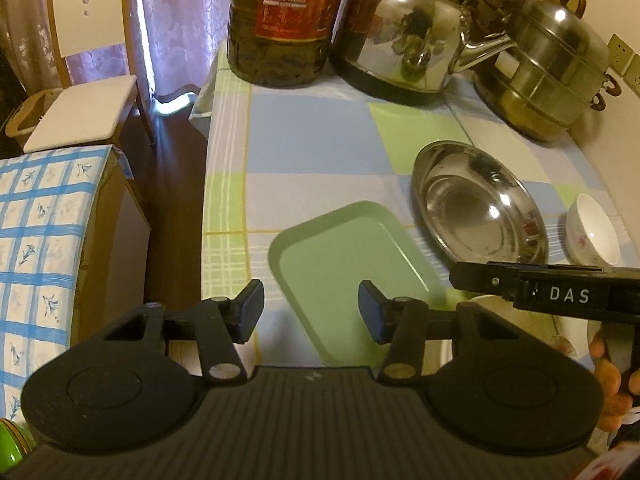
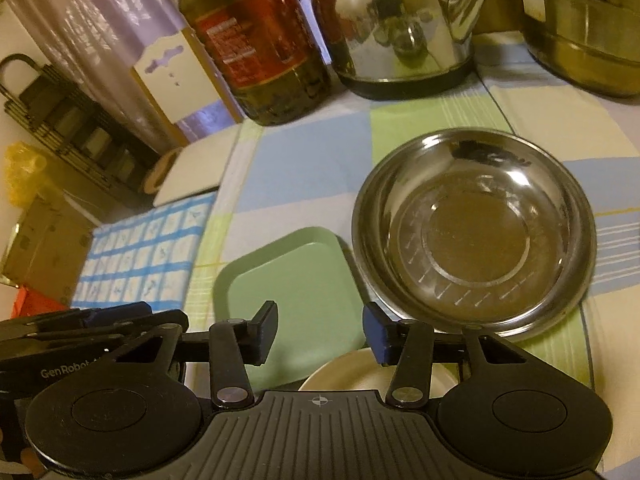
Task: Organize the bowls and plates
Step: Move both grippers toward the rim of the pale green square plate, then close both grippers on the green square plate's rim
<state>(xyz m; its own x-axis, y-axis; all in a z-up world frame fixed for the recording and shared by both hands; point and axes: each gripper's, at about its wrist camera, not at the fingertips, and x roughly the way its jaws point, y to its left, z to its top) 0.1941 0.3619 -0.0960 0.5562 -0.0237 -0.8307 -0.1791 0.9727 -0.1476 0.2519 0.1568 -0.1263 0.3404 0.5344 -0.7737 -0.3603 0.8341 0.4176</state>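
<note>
- On the checked cloth of the bench [image 1: 312,148], a green square plate [image 1: 344,264] lies flat near the front edge, a steel dish [image 1: 476,208] just beside it on its right, and a small white flowered bowl [image 1: 592,232] a little further right.
- Just below the right hand-held gripper [image 2: 320,332], a pale round plate [image 2: 360,368] shows its rim at the near edge; how much of it lies under the tool I cannot tell.
- Left hand-held gripper [image 1: 310,312] hangs over the near corner of the green plate, jaws parted, nothing between the pads; it is released.
- Right hand-held gripper is likewise released: its blue pads stand apart above the gap between green plate and pale plate, touching neither as far as I can see.
- Both tools tilt steeply downward, side by side; the right one crosses the left wrist view as a black bar at the right, a hand [image 1: 612,380] gripping its handle below.
- My judgement: the step is reaching in for a first pick, probably the green plate.
- To do it well, take the plate by its raised rim, one pad inside and one under the lip, at a corner clear of the steel dish.
- Lift level, since the dish sits so close that a tilt could knock it.
- Keep well clear of the kettle [image 1: 400,32], oil bottle [image 1: 284,20] and steamer pot [image 1: 548,64] at the back.
</note>
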